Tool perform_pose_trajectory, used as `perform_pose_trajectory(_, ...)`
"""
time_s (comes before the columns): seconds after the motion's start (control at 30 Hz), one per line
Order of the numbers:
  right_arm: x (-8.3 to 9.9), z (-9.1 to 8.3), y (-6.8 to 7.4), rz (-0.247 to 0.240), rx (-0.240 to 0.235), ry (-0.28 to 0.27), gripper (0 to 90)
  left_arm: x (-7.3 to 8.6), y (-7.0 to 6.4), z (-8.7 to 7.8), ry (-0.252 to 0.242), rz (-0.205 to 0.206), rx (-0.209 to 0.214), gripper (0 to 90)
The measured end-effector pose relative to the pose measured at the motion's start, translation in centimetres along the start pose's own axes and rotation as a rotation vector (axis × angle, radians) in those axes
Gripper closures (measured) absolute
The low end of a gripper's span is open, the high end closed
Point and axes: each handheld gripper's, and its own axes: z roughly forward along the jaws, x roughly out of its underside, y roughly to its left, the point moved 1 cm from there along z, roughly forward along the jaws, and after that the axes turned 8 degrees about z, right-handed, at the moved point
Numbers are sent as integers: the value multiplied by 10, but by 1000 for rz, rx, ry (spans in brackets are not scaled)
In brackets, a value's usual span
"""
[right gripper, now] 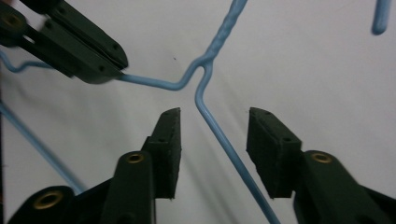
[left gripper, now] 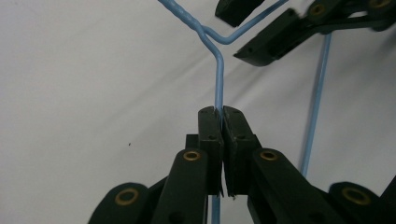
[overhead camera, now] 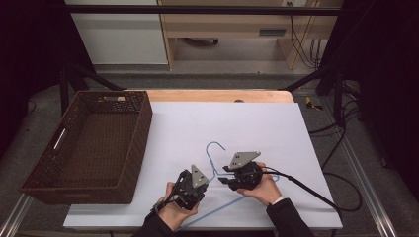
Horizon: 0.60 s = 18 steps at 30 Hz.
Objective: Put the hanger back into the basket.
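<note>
A light-blue wire hanger (overhead camera: 213,158) lies on the white table cover near the front edge, its hook pointing away from me. My left gripper (overhead camera: 205,180) is shut on the hanger's left shoulder wire (left gripper: 218,88) just below the twisted neck. My right gripper (overhead camera: 225,177) is open, its jaws straddling the right shoulder wire (right gripper: 219,135) without touching it. In the right gripper view the left gripper's closed jaws clamp the other shoulder wire at upper left. The hook tip (right gripper: 380,18) shows at the upper right there.
A dark brown woven basket (overhead camera: 140,143), empty, stands at the table's left side. White cover (overhead camera: 237,123) spans the rest of the table. A black cable (overhead camera: 316,195) trails right from the right gripper. Table frame rails run along both sides.
</note>
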Motion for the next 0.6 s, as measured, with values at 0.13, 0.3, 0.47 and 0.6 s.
perform_pose_trajectory(0.13, -9, -10, 1, 122, -27, -110, 452, -1, -1, 0, -2, 6, -3, 872)
perform_pose_trajectory(0.3, -17, -7, 3, 213, -11, -165, 497, -1, -2, 0, -4, 5, -3, 872)
perform_pose_trajectory(0.47, -21, 6, 7, 251, -3, -144, 580, -1, -4, 0, -14, -2, -3, 872)
perform_pose_trajectory(0.6, -21, 12, 6, 293, -13, -136, 707, -1, -5, 1, -12, 0, 0, 872)
